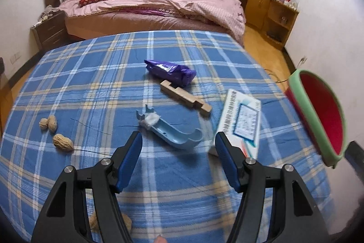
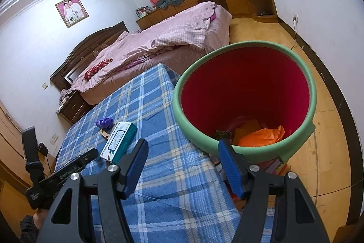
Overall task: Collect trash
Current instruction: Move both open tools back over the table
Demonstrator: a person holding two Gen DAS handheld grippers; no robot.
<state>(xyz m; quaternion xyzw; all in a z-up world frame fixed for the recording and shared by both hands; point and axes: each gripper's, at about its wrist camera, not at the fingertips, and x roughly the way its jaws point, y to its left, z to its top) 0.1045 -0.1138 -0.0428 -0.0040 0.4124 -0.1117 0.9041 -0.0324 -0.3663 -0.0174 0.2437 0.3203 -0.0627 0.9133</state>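
Meanwhile, with litter spread over the plaid-covered bench, the left gripper hangs released and empty just short of a pale blue plastic scoop-shaped piece that has a tuft of white fluff on its far end. Beyond the blue piece lie a notched wooden block and, farther still, a crumpled purple wrapper; to the right of the blue piece sits a printed carton, and to its left are three peanut shells. The right gripper, likewise released and carrying nothing, points at the near rim of the green-rimmed red bin standing off the bench's right edge, where an orange bag and other scraps already lie. The step appears to be a fresh pick, most likely of the blue piece. That calls for easing the left gripper forward and down until its jaws straddle the narrow body, then clenching before the carry to the bin.
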